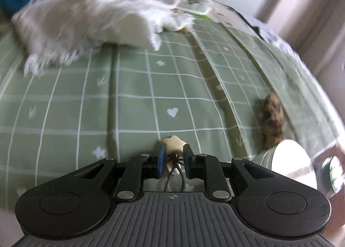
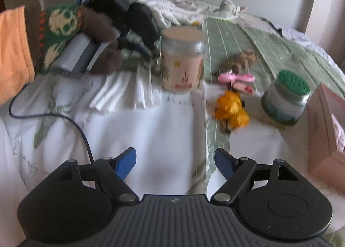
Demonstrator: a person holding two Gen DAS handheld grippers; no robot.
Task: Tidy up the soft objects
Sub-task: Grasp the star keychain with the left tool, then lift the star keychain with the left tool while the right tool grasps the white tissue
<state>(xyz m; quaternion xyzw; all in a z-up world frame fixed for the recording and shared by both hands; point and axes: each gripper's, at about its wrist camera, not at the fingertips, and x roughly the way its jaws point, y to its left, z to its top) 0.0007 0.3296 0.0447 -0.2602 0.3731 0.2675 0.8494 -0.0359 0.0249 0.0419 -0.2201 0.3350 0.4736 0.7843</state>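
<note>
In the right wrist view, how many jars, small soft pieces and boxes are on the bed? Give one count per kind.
Jars: 2, pale-lidded jar and green-lidded jar
Small soft pieces: 3, brown piece, pink piece, orange piece
Boxes: 1, pink box
Total: 6

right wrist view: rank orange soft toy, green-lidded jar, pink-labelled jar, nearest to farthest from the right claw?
From the right claw, which is open and empty:
1. Orange soft toy, ahead, slightly right, on the green checked cover.
2. Green-lidded jar, further right, a little beyond the toy.
3. Pink-labelled jar, straight ahead, farthest back.
</note>
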